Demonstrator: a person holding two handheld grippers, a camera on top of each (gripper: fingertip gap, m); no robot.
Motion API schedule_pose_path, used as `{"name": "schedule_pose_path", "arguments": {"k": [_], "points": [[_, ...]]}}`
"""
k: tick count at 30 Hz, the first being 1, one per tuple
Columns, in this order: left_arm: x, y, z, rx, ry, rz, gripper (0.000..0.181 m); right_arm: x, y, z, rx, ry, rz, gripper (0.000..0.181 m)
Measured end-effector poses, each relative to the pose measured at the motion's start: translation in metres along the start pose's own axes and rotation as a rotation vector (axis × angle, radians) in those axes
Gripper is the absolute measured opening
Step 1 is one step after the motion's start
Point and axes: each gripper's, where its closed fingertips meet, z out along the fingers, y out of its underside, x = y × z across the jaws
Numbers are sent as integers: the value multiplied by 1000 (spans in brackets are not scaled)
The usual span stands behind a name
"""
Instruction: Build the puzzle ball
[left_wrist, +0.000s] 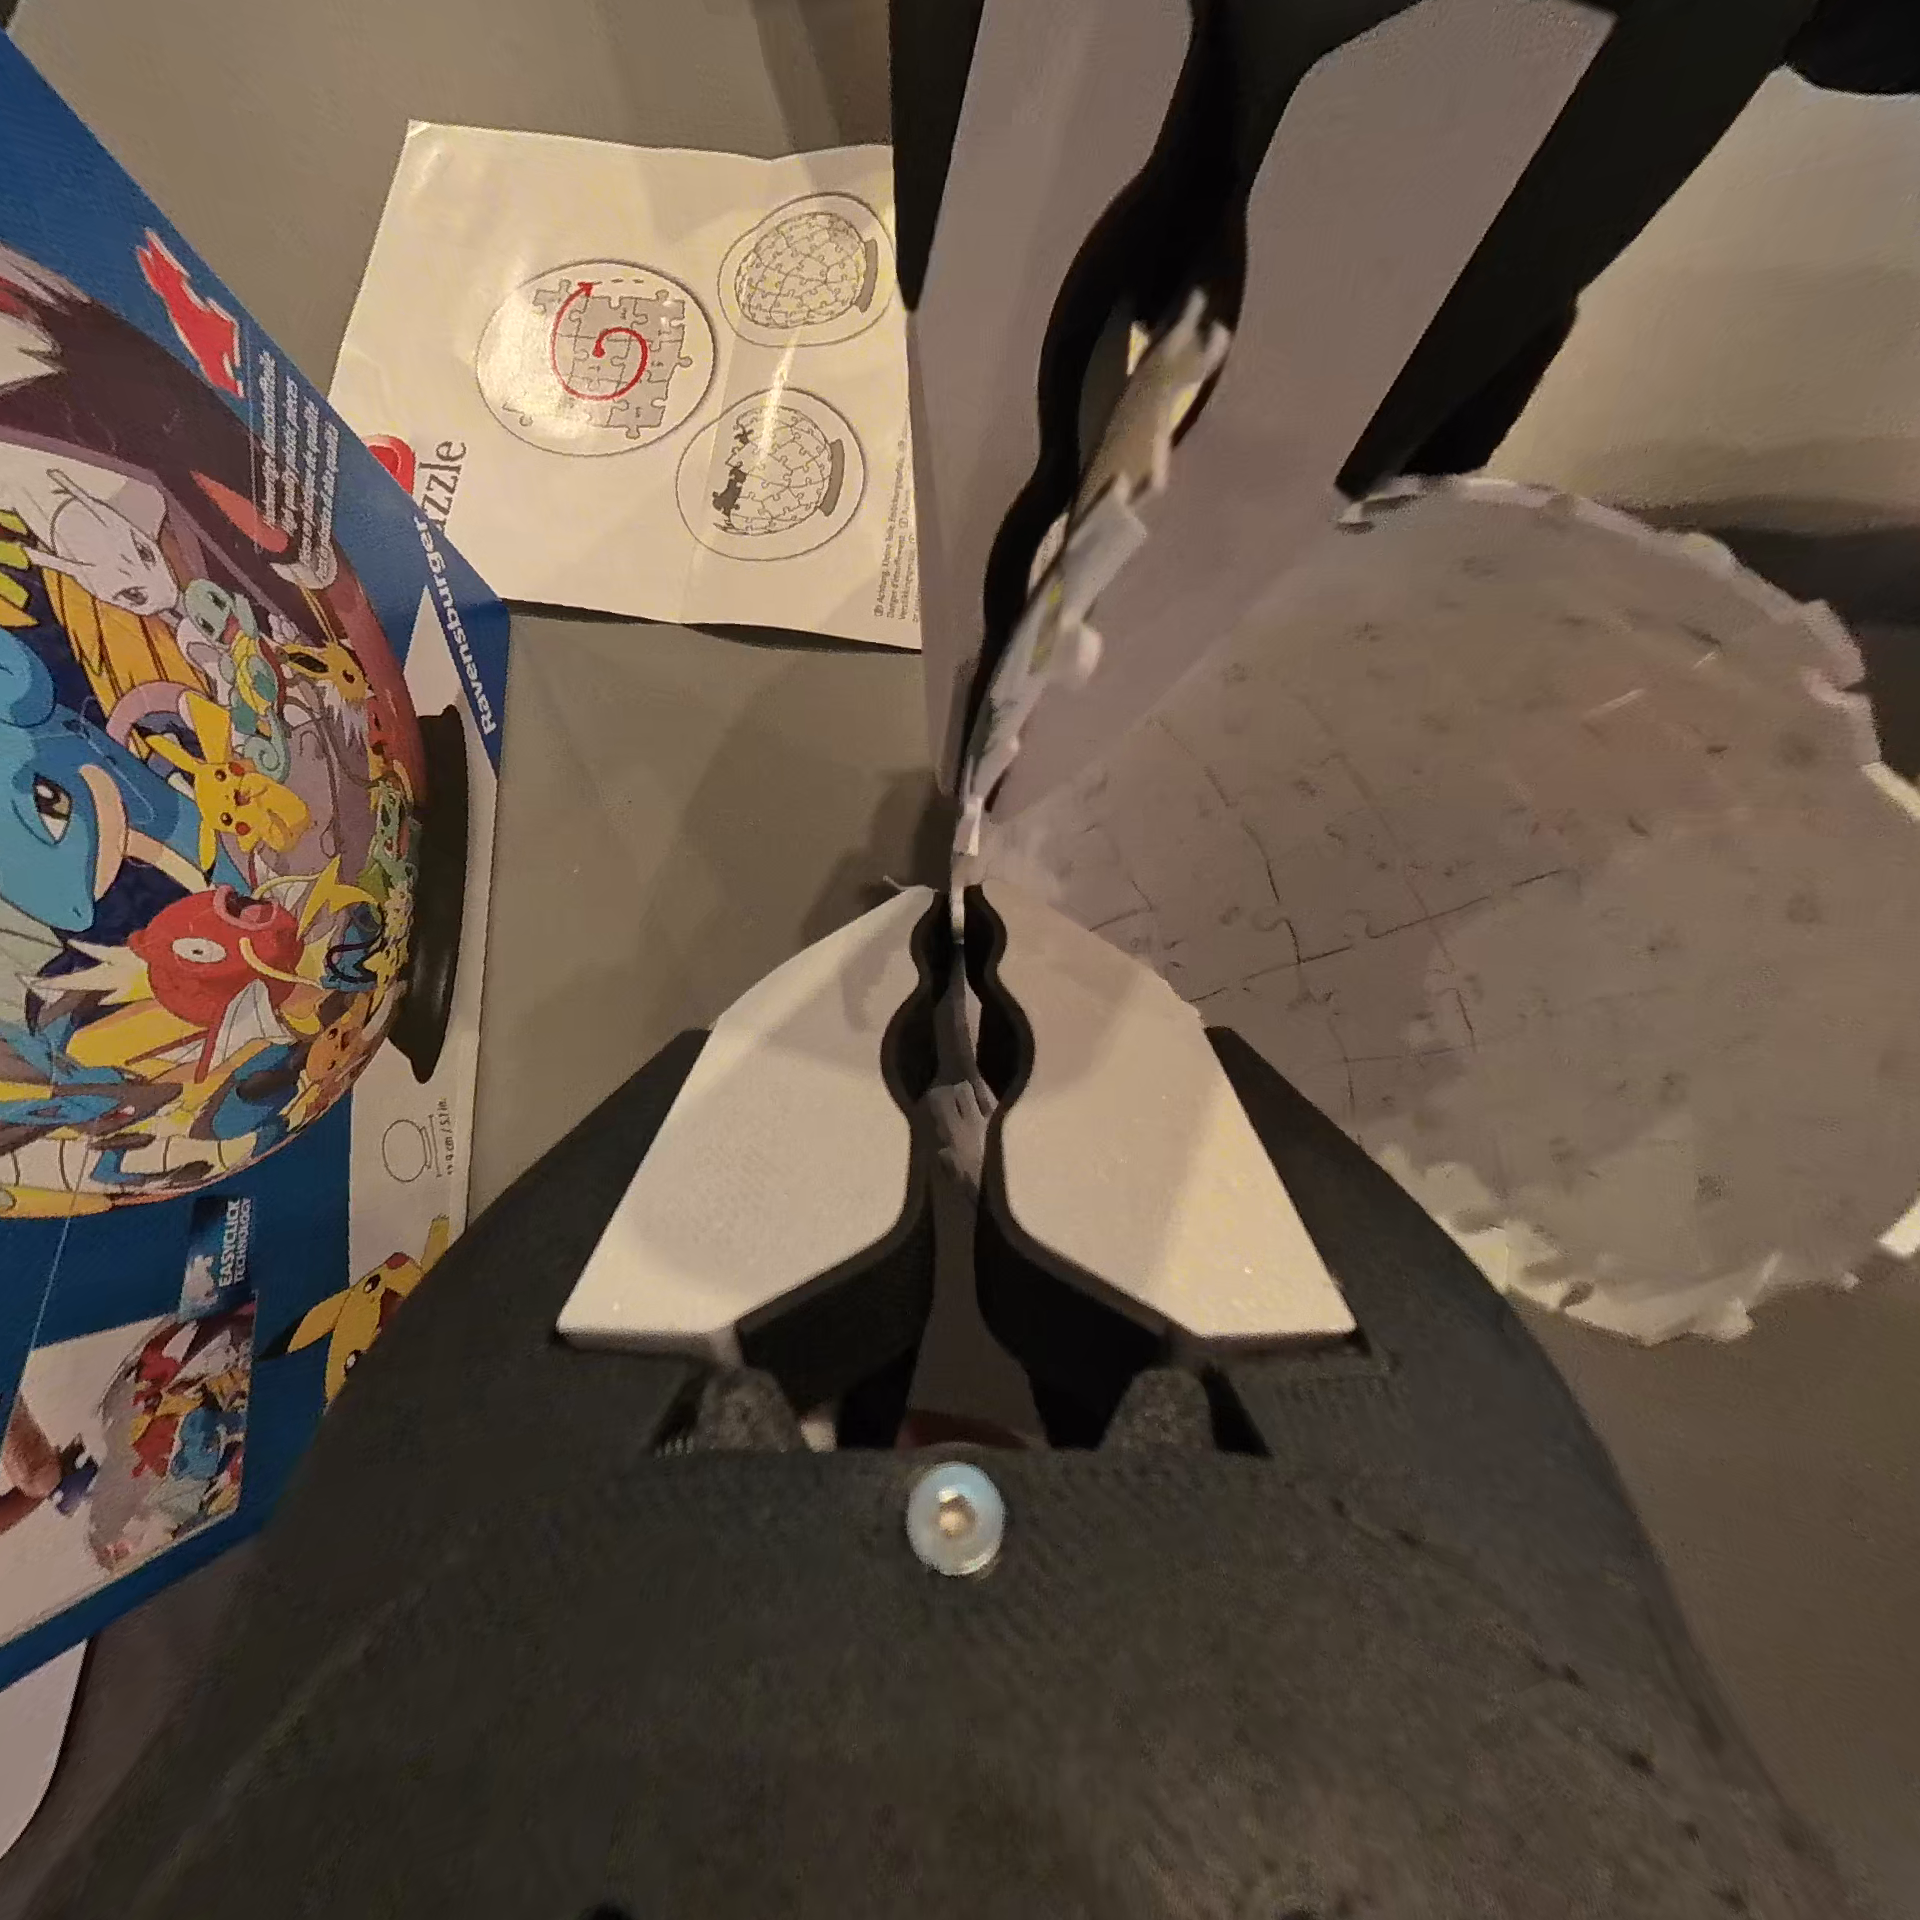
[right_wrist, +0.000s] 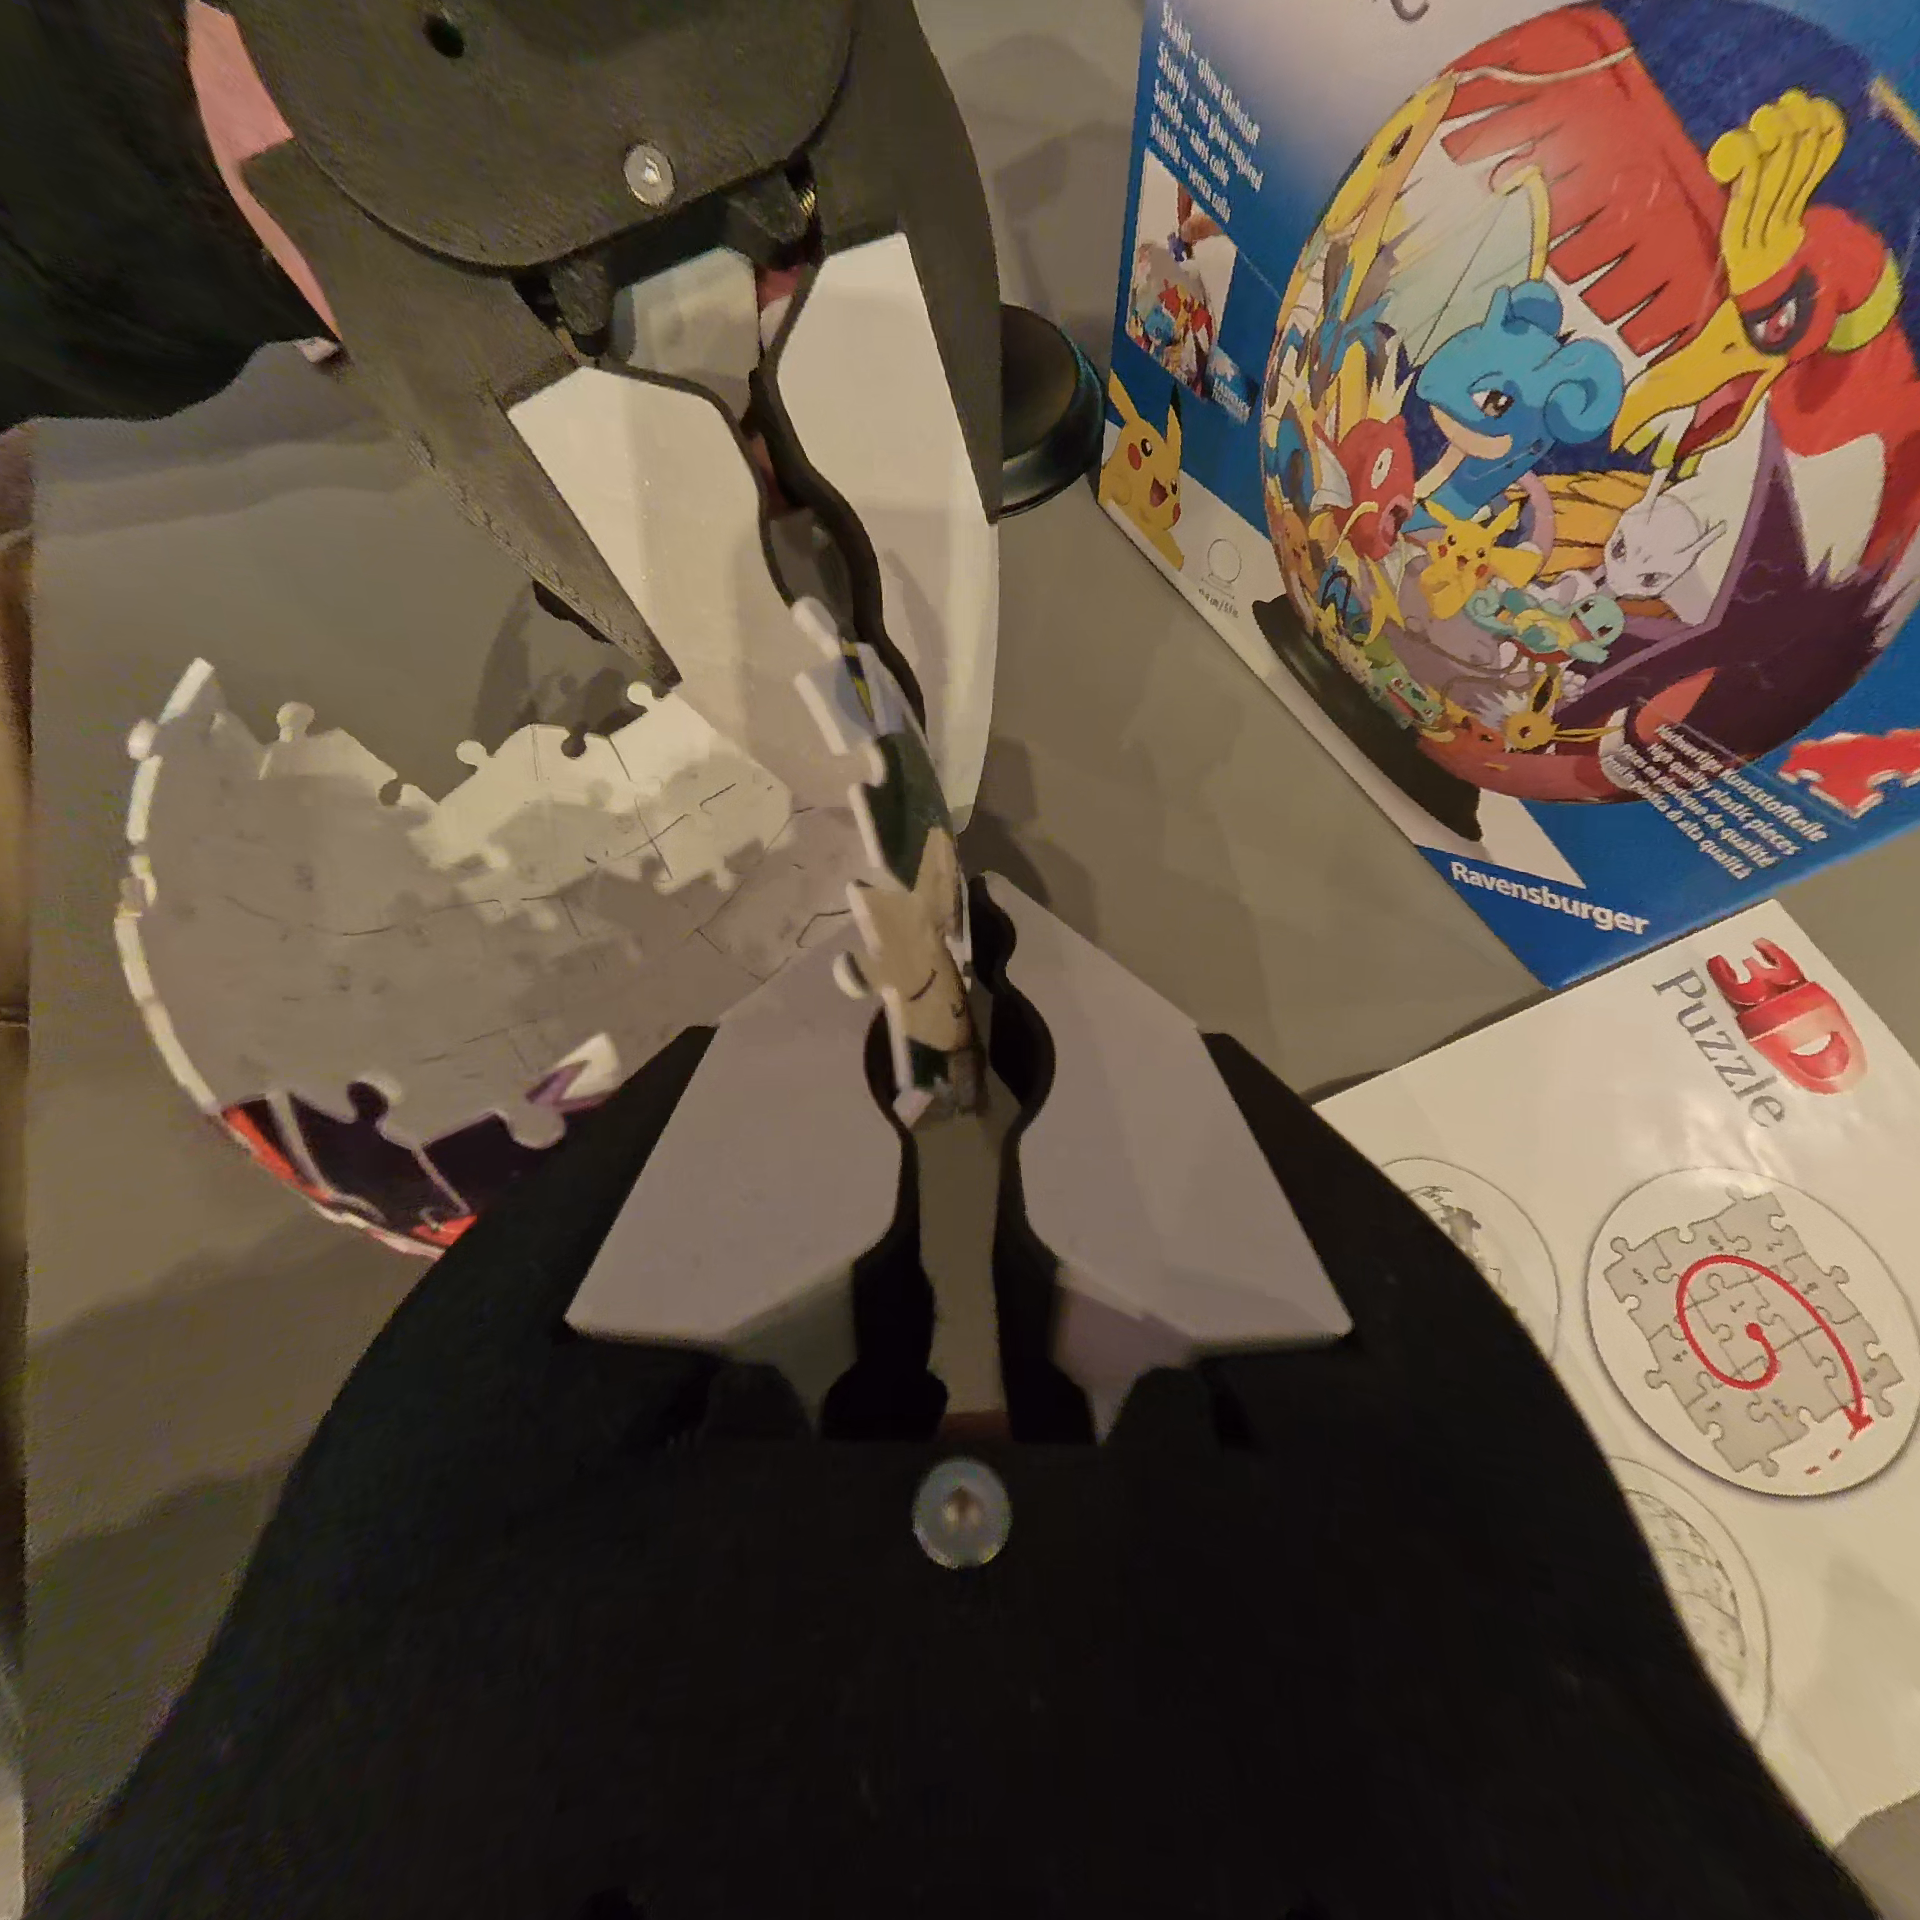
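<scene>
Puzzle ball (right_wrist: 436, 914), part-built: open bowl-shaped shell, white inner face showing, coloured print on outer face at its lower edge, held above grey table (left_wrist: 665, 790) betw. both grippers. L gripper (left_wrist: 958, 914) clenched on rim of shell, tips pinching the thin edge; the rest of the shell spreads to the right of its fingers in L wrist view. R gripper (right_wrist: 971, 935) clenched on same rim from opposite side, edge pieces w/ dark and cream print caught betw. its fingers (right_wrist: 1101, 1039); the shell hangs to the left of them in R wrist view. Grippers face each other, tips near, rim running betw. them; cannot tell if tips touch. Further out on table: blue puzzle box (right_wrist: 1538, 499) w/ cartoon-ball picture, instruction sheet (right_wrist: 1662, 1299) just beside it w/ round diagrams. Small dark round stand (right_wrist: 1049, 436) on table next to box, partly hidden behind L gripper.
</scene>
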Motion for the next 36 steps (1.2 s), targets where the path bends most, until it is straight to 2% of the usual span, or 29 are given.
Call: {"name": "schedule_pose_path", "arguments": {"k": [13, 22, 36], "points": [[0, -1, 0, 17, 4, 11, 2, -1, -1, 0, 8, 7, -58, 1], [2, -3, -1, 40, 13, 43, 2, -2, -1, -1, 46, -47, -17, 1], [1, -2, 1, 49, 24, 13, 2, 0, 1, -1, 21, 66, -259, 2]]}}
